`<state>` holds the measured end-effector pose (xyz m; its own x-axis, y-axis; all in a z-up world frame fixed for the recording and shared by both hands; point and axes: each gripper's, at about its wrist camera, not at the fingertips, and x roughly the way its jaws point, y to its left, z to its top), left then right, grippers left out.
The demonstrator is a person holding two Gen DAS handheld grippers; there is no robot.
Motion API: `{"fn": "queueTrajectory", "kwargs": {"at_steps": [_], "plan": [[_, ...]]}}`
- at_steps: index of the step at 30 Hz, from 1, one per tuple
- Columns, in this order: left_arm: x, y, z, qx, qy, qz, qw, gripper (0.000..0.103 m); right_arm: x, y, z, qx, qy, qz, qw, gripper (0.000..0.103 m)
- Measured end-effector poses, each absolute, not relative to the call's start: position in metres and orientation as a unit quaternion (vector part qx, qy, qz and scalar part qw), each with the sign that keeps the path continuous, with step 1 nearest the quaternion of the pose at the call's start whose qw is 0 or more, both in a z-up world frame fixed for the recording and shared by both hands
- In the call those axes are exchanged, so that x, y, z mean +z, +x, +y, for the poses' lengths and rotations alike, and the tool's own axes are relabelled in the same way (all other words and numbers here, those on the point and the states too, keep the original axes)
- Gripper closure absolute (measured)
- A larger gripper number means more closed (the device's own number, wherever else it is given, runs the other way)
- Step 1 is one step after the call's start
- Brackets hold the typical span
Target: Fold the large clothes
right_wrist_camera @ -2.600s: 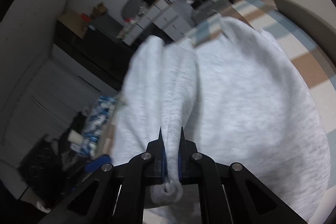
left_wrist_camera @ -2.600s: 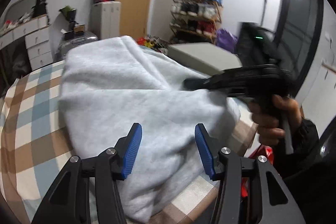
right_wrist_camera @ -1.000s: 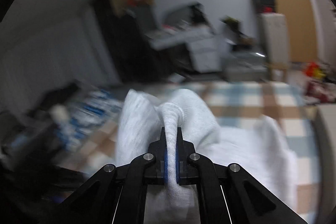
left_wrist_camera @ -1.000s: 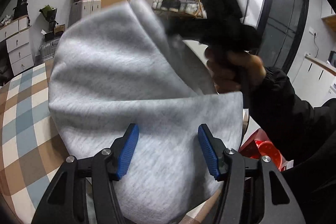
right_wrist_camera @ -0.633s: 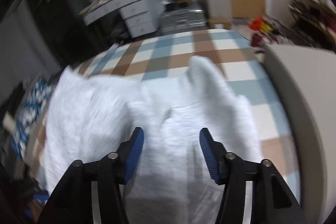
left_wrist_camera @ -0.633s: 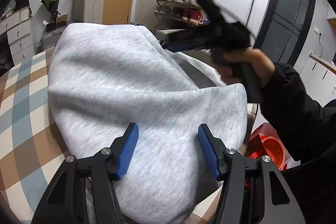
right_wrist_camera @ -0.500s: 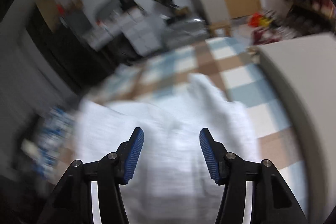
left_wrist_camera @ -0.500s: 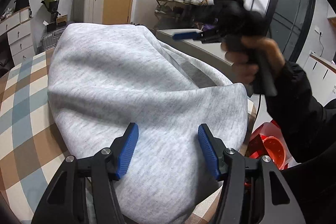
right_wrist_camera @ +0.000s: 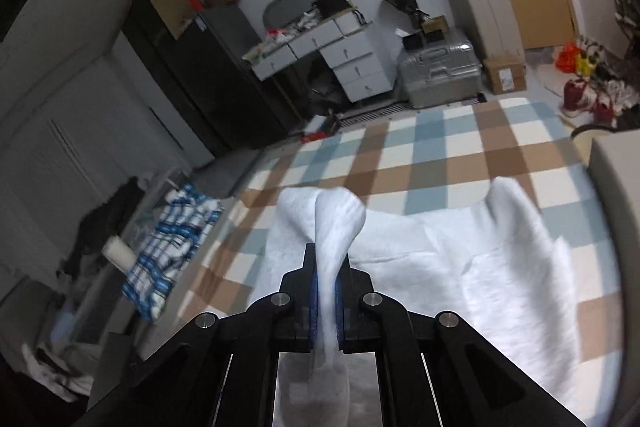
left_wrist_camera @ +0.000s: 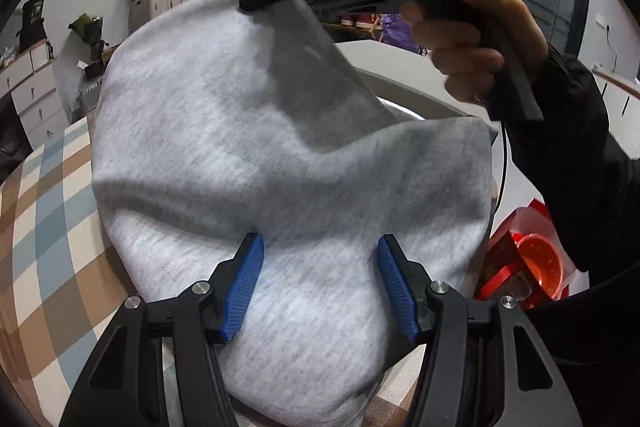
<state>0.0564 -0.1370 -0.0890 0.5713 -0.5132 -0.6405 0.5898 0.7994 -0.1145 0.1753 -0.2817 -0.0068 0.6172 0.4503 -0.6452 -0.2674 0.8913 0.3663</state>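
- The light grey, soft knit sweatshirt-like garment (left_wrist_camera: 248,131) lies heaped on the table with the brown, blue and white checked cloth (right_wrist_camera: 440,147), its near part bunched at the table's front edge and spilling slightly over it.
- The right gripper (right_wrist_camera: 327,291) has its blue-padded fingers pressed together on a narrow ridge of the garment's edge; seen from the left wrist, it holds that edge lifted high above the pile, so a sheet of cloth slopes down from it toward the table.
- The left gripper (left_wrist_camera: 318,283) sits low at the near bulk of the garment, its blue pads (left_wrist_camera: 240,287) spread wide with cloth between them but nothing pinched.
- The held edge is up and away from the left fingers, toward the far right; the right hand is plainly the one in charge of it.
- From the right wrist, the garment stretches rightward from the pinch, ending in a raised corner near a pale grey box-like unit (right_wrist_camera: 616,211) at the table's right side.
- Open checked cloth lies beyond and to the left of the garment, which looks like the freer direction to carry the fold; the pale unit crowds the right, and the front edge leaves little margin.
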Motion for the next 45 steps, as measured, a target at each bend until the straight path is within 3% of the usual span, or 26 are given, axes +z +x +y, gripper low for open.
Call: {"fn": "queueTrajectory", "kwargs": {"at_steps": [4,6,7,12,14,17,18,19,24,28,31,32,35,37,38,39,41,45], "plan": [[-0.091,0.057,-0.137,-0.311,0.060,0.344,0.884,0.050,-0.064,0.201,-0.315,0.120,0.151,0.457,0.868,0.098],[-0.090,0.057,-0.135,-0.309,0.057,0.343,0.885,0.050,-0.066,0.195,-0.332,0.137,0.207,0.456,0.855,0.090],[-0.090,0.057,-0.134,-0.308,0.052,0.344,0.886,0.050,-0.059,0.190,-0.334,0.142,0.208,0.447,0.858,0.089],[-0.092,0.057,-0.128,-0.315,0.034,0.340,0.885,0.050,-0.047,0.145,-0.329,0.198,0.194,0.453,0.848,0.063],[-0.091,0.057,-0.128,-0.316,0.034,0.340,0.885,0.049,-0.057,0.138,-0.318,0.214,0.180,0.481,0.831,0.059],[-0.089,0.057,-0.126,-0.318,0.026,0.341,0.884,0.049,-0.083,0.133,-0.304,0.218,0.156,0.511,0.817,0.063],[-0.089,0.056,-0.126,-0.318,0.025,0.341,0.884,0.049,-0.087,0.131,-0.301,0.223,0.158,0.501,0.821,0.084],[-0.087,0.058,-0.125,-0.317,0.024,0.341,0.885,0.049,-0.087,0.131,-0.298,0.224,0.154,0.483,0.832,0.095],[-0.080,0.055,-0.125,-0.313,0.030,0.332,0.890,0.048,-0.013,0.090,-0.274,0.290,0.100,0.322,0.895,0.098],[-0.082,0.054,-0.121,-0.325,0.033,0.340,0.882,0.048,-0.004,0.089,-0.260,0.270,0.057,0.321,0.906,0.098],[-0.093,0.054,-0.122,-0.326,0.055,0.352,0.876,0.048,-0.030,0.107,-0.274,0.206,0.042,0.366,0.906,0.098],[-0.094,0.053,-0.122,-0.326,0.058,0.353,0.875,0.048,-0.043,0.113,-0.279,0.175,0.028,0.390,0.904,0.096],[-0.094,0.048,-0.123,-0.322,0.066,0.347,0.878,0.048,-0.064,0.118,-0.300,0.130,0.064,0.441,0.886,0.079],[-0.093,0.045,-0.120,-0.321,0.057,0.340,0.882,0.048,-0.055,0.109,-0.313,0.147,0.098,0.437,0.882,0.078],[-0.093,0.044,-0.117,-0.322,0.051,0.338,0.883,0.048,-0.049,0.099,-0.321,0.162,0.120,0.434,0.878,0.070],[-0.092,0.045,-0.113,-0.387,0.054,0.301,0.870,0.048,-0.045,0.091,-0.326,0.175,0.137,0.431,0.874,0.056],[-0.091,0.046,-0.107,-0.395,0.038,0.299,0.868,0.048,-0.045,0.075,-0.330,0.218,0.170,0.432,0.858,0.044],[-0.093,0.049,-0.102,-0.404,0.014,0.303,0.863,0.048,-0.068,0.062,-0.308,0.200,0.146,0.501,0.830,0.044]]}}
